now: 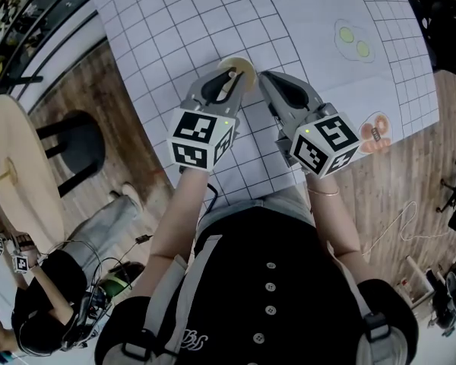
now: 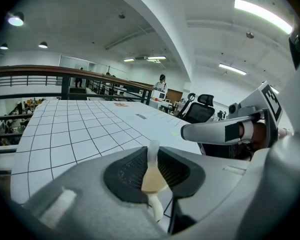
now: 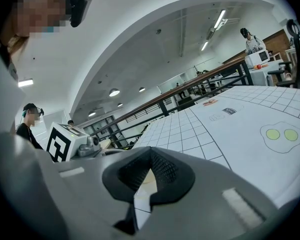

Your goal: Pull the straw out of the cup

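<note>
A tan paper cup [image 1: 245, 67] stands on the white gridded sheet [image 1: 175, 29], between the tips of both grippers. My left gripper [image 1: 228, 82] reaches it from the near left, shut on a thin white straw [image 1: 226, 90]. In the left gripper view the straw [image 2: 153, 151] sticks up between the dark pads [image 2: 127, 174], with the tan cup [image 2: 154, 180] right behind it at my left gripper [image 2: 155, 161]. My right gripper [image 1: 263, 77] meets the cup's right side. In the right gripper view its jaws [image 3: 147, 171] stand almost together on the tan cup wall [image 3: 145, 180].
The sheet carries printed outlines: a fried-egg shape [image 1: 353, 40] at the far right and a doughnut shape [image 1: 375, 132] near the right edge. The table's near edge [image 1: 235, 196] lies just under my wrists. On the wooden floor left stand a round table [image 1: 15, 173] and a black stool [image 1: 72, 147].
</note>
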`<action>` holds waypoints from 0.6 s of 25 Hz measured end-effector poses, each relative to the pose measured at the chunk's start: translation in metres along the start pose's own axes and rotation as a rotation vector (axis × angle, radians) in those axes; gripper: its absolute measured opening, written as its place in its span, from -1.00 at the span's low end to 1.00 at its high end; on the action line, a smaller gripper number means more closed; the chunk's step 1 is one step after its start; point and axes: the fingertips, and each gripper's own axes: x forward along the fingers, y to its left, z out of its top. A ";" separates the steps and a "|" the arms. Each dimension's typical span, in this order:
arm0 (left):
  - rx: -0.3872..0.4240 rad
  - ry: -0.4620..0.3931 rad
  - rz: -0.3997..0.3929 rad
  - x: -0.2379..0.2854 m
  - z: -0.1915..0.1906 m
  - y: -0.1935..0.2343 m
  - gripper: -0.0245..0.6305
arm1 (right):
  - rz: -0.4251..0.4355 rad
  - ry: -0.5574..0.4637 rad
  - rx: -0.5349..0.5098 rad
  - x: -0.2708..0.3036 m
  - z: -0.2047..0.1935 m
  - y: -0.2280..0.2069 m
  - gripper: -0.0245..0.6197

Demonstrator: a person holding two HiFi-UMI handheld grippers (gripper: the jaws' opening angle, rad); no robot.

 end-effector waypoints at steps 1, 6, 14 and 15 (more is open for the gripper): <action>0.001 0.001 0.002 0.000 0.000 0.000 -0.73 | 0.000 -0.001 -0.001 0.000 0.000 0.000 -0.92; 0.004 0.003 0.010 0.000 -0.001 0.002 -0.70 | 0.003 -0.004 0.000 0.000 0.000 0.000 -0.92; 0.005 0.000 0.032 -0.001 0.000 0.004 -0.59 | 0.002 -0.006 -0.003 -0.002 0.002 0.000 -0.92; 0.006 -0.001 0.036 -0.001 0.001 0.004 -0.57 | 0.004 -0.007 -0.004 -0.003 0.003 0.001 -0.92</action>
